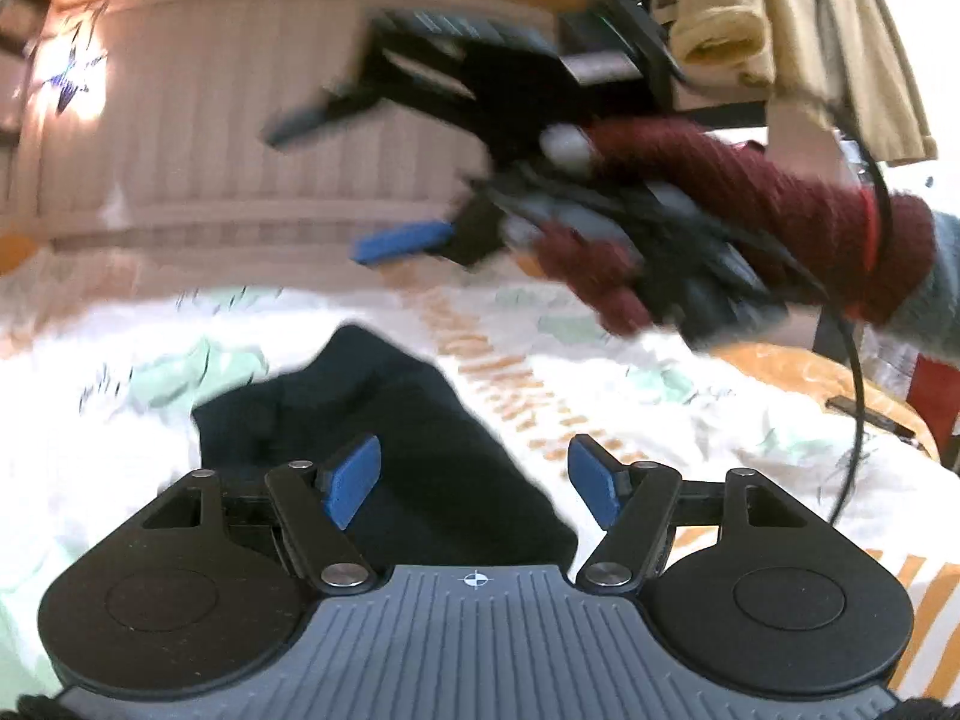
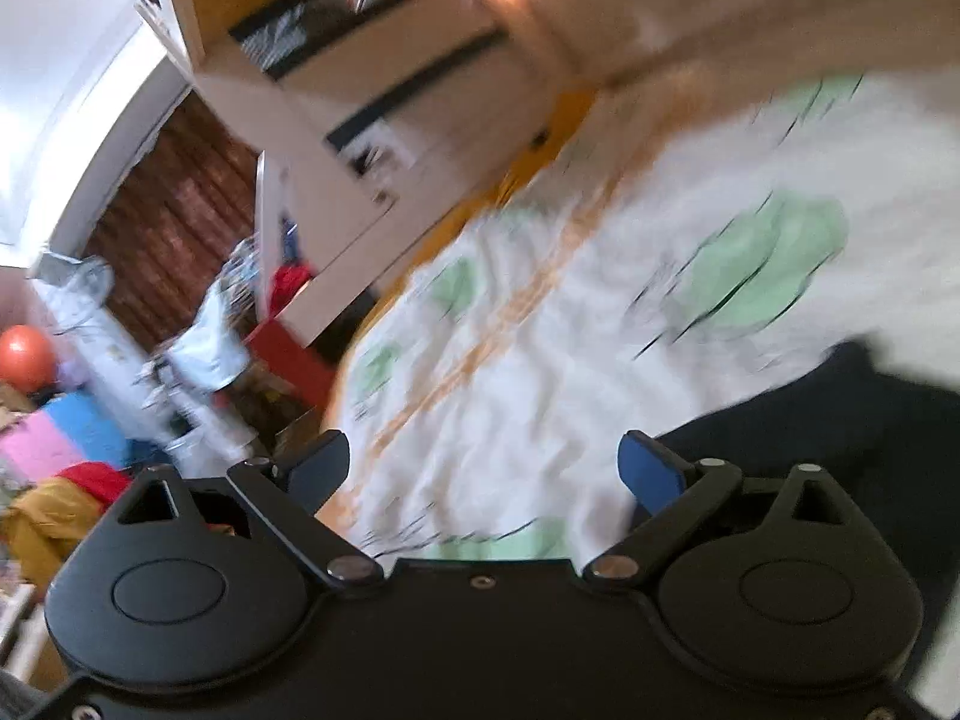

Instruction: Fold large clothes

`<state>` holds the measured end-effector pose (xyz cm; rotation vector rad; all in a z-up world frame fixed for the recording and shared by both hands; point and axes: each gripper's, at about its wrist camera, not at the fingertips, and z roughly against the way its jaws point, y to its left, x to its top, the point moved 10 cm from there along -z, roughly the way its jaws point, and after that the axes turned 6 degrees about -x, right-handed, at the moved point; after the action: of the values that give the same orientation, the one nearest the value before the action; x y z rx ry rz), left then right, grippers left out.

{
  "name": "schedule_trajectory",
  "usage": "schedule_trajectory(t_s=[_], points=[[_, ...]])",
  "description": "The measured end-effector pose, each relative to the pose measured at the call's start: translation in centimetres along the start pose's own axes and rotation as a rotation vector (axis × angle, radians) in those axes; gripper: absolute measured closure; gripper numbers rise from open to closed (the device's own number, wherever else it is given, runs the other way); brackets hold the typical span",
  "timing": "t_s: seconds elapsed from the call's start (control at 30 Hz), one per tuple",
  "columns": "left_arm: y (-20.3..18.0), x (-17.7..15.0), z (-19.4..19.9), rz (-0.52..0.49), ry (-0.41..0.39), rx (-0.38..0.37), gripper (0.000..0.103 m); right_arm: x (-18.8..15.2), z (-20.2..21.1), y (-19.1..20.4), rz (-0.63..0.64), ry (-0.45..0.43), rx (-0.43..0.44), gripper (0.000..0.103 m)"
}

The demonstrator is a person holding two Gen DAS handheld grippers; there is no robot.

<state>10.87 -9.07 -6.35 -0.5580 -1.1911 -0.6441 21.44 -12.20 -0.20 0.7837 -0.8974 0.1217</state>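
Observation:
A dark navy garment (image 1: 384, 420) lies bunched on the white patterned bedspread (image 1: 600, 396). My left gripper (image 1: 474, 480) hangs above it, open, nothing between its blue pads. In the left wrist view the right gripper (image 1: 354, 186) is blurred at upper centre, open, held by a hand in a dark red glove (image 1: 780, 210). In the right wrist view my right gripper (image 2: 486, 468) stands wide open over the bedspread (image 2: 540, 330), with an edge of the dark garment (image 2: 840, 420) at the lower right, beside the right finger.
A wooden panelled wall (image 1: 240, 138) stands behind the bed. A tan cloth (image 1: 810, 30) hangs at upper right. A cable (image 1: 858, 360) trails from the gloved hand. Left of the bed are a cabinet (image 2: 372, 120), clutter and an orange ball (image 2: 24, 354).

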Motion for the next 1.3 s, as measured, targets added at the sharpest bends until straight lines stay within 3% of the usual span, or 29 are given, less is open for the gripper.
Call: schedule_trajectory(t_s=[0.17,0.33,0.47,0.5,0.63,0.87,0.97,1.17,1.3], points=[[0.7,1.5,-1.8,-0.052,0.000,0.048,0.034,0.7,5.8,-6.2,-0.088,-0.181,-0.179,0.005],[4.2,0.9,-4.2,-0.021,0.030,0.152,0.034,-1.8,7.8,-11.7,-0.151,-0.216,-0.376,0.005],[8.7,-4.9,-7.0,0.041,0.278,0.260,0.032,-4.5,7.4,-13.3,-0.154,-0.180,-0.450,0.005],[9.7,-6.2,-7.2,0.076,0.309,0.268,0.031,-5.0,7.1,-13.5,-0.140,-0.169,-0.465,0.005],[11.3,-7.3,-6.4,0.181,0.297,0.259,0.026,-5.9,5.7,-13.6,-0.047,-0.126,-0.517,0.005],[11.1,-7.3,-6.4,0.174,0.296,0.266,0.023,-4.1,1.2,-13.6,0.117,-0.111,-0.579,0.005],[11.8,-7.7,-6.6,0.189,0.295,0.267,0.019,-3.0,-2.3,-14.9,0.112,-0.057,-0.621,0.006],[12.8,-8.2,-6.9,0.242,0.301,0.257,0.017,-4.8,-9.1,-19.6,0.027,0.209,-0.763,0.003],[12.8,-8.1,-6.8,0.249,0.298,0.257,0.015,-5.5,-9.1,-20.5,-0.016,0.216,-0.737,0.002]])
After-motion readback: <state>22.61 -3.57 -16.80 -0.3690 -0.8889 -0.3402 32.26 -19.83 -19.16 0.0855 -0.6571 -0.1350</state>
